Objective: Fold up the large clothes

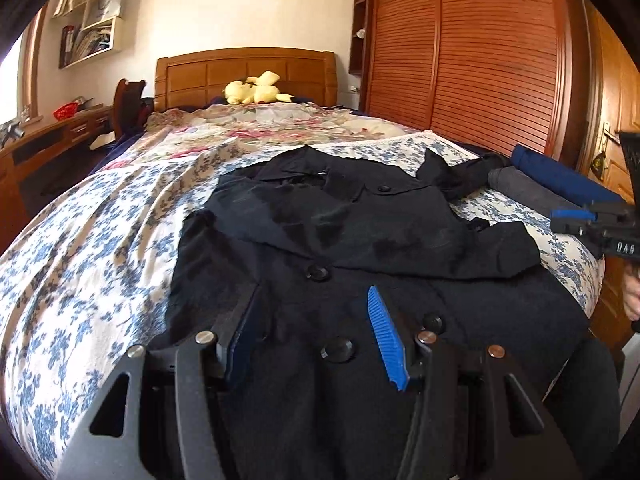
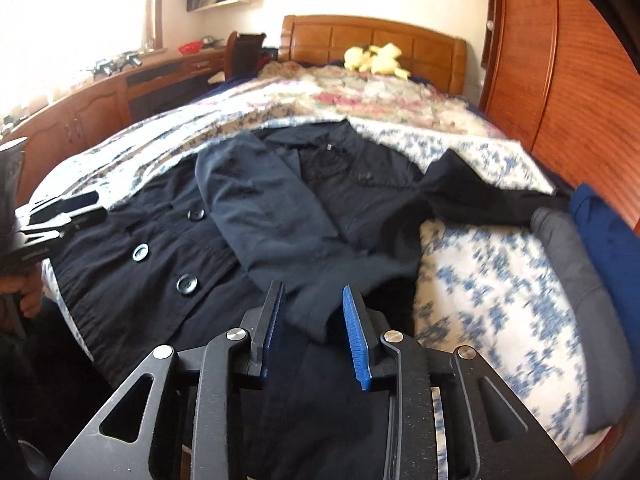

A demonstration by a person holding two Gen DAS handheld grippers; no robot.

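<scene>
The left gripper [image 1: 316, 336] stands with its jaws spread wide over the lower front of the black coat [image 1: 360, 240], holding nothing; its 2 blue pads [image 1: 386, 338] flank a coat button [image 1: 337, 349] without closing on cloth. The right gripper [image 2: 314, 328] is likewise spread, with the cuff end of the folded-in sleeve [image 2: 256, 216] lying between its pads; whether the pads touch the cloth cannot be told. The coat lies front-up on the floral bedspread [image 1: 80, 260] at the foot of the bed, collar toward the headboard [image 1: 244, 76], hem hanging over the near edge. 1 sleeve is already laid across the chest; the other sleeve [image 2: 480, 196] extends sideways toward 2 folded garments, 1 grey [image 2: 568, 248] and 1 blue [image 2: 608, 216], stacked at the bed edge. Judged from this layout, the step in hand is the sleeve fold, roughly half complete. The next move likely calls for seizing the extended sleeve near its cuff and drawing it across the chest to match the first, then taking the hem with both grippers and folding it toward the collar. No container appears in either view; the folded pile rests directly on the bedspread. A yellow plush toy [image 1: 256, 88] sits at the headboard, well apart from the work.
</scene>
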